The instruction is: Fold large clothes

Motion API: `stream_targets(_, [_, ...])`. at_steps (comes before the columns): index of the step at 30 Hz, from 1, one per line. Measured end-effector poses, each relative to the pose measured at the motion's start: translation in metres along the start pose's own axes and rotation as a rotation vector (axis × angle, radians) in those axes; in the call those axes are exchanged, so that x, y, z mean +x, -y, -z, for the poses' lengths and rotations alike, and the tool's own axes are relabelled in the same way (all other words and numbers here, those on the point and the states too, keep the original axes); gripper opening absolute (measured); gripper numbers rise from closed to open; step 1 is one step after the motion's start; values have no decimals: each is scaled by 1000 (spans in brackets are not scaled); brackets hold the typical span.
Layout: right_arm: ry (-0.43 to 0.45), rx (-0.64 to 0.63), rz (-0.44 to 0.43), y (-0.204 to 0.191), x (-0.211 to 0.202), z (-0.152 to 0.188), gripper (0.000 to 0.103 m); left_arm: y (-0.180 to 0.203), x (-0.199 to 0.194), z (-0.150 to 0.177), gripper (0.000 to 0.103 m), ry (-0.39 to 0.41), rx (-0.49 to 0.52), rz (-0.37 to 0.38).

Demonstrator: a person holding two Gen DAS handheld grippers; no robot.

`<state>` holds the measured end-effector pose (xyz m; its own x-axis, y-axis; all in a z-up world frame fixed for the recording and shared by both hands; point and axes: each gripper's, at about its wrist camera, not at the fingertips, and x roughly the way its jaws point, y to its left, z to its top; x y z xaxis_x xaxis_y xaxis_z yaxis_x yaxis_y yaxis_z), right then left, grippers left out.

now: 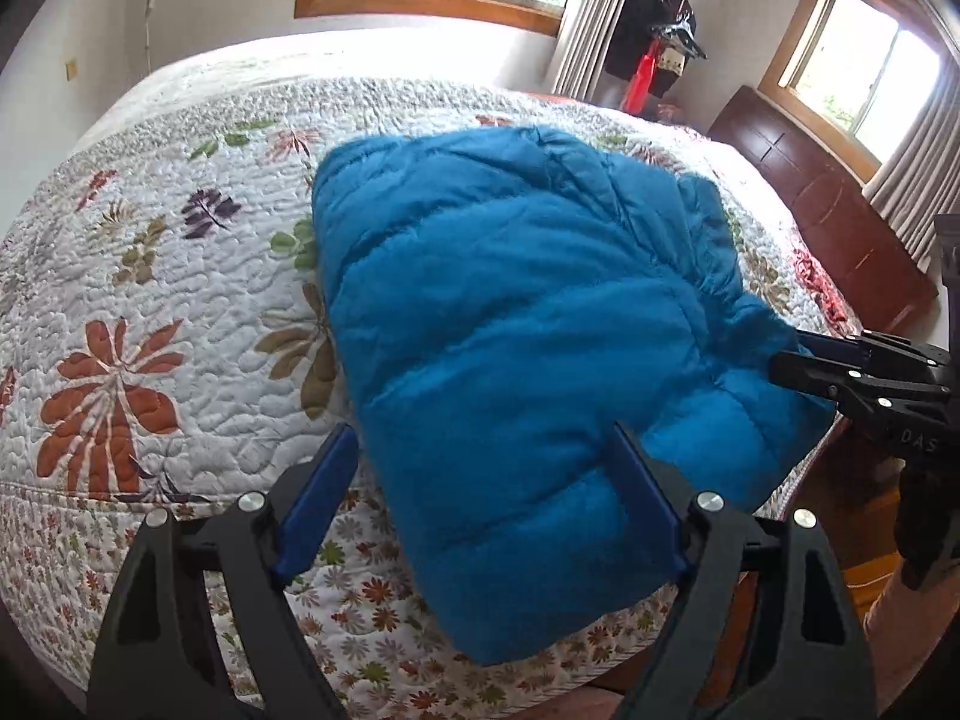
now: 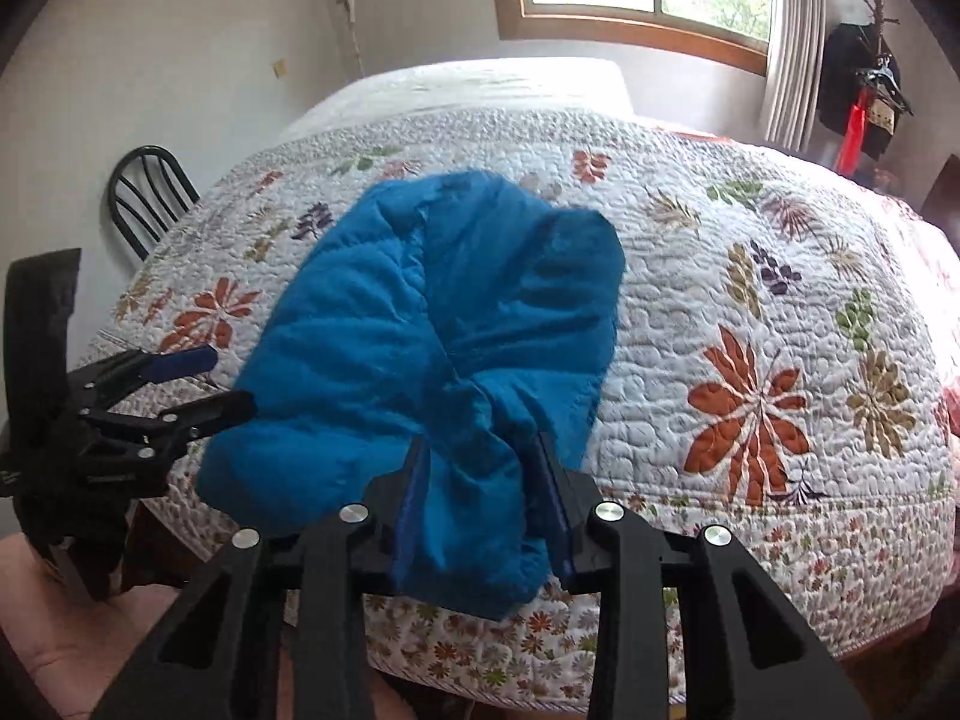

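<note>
The blue puffer jacket (image 1: 516,324) lies folded into a thick quilted bundle at the near edge of the floral-quilted bed (image 1: 150,276). The right claw (image 2: 486,480) pinches its bunched corner; the left claw (image 1: 486,480) is spread around its near edge.

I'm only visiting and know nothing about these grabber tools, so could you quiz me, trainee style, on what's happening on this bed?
1. True or false: the blue puffer jacket lies on a floral quilt.
2. Which gripper has jacket fabric between its fingers: A) the left gripper or B) the right gripper?
3. What piece of furniture stands beside the bed in the right wrist view?

Key:
1. True.
2. B. The right gripper's fingers close on a bunched part of the jacket; the left gripper's jaws stand wide over its edge, pressing nothing.
3. A black chair.
</note>
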<state>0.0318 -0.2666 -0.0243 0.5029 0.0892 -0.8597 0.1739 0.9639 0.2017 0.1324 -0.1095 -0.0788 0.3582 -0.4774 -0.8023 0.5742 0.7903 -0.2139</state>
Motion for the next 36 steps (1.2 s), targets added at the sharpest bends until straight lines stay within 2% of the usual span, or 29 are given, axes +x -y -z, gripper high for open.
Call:
stream_targets(3, [-44,56,-58,18,22,12,32,-5,14,3,83,-35,-16,41])
stream_targets(5, [-56,94,-97,26,32,16,32,-5,18,4,84,-34,-2,36])
stream_targets(9, [-64,116,-120,31,50,23,32,-4,25,8,85,-42,22,19])
stream_targets(15, [-49,138,-151,36,51,28,31,-8,32,9,89,-44,5,34])
stream_targets(21, [-8,126,-192,41,29,18,32,-13,20,-2,88,-36,-1,54])
stream_targets(25, [56,112,-172,43,4,2,32,-26,-4,-26,86,55,-27,6])
stream_targets(27, [80,96,-98,41,-7,-10,38,-28,-7,-36,86,74,-45,-26])
stream_targets(29, [124,69,-15,38,-18,-26,38,-26,-6,-44,86,74,-46,-51])
stream_targets(30, [145,44,-2,34,-22,-36,38,-25,-4,-48,86,72,-46,-51])
stream_targets(34, [130,-43,-81,21,-5,-70,36,-25,9,-69,86,82,-40,-95])
stream_targets(36, [99,-62,-64,17,14,-82,31,-22,17,-74,86,84,-28,-127])
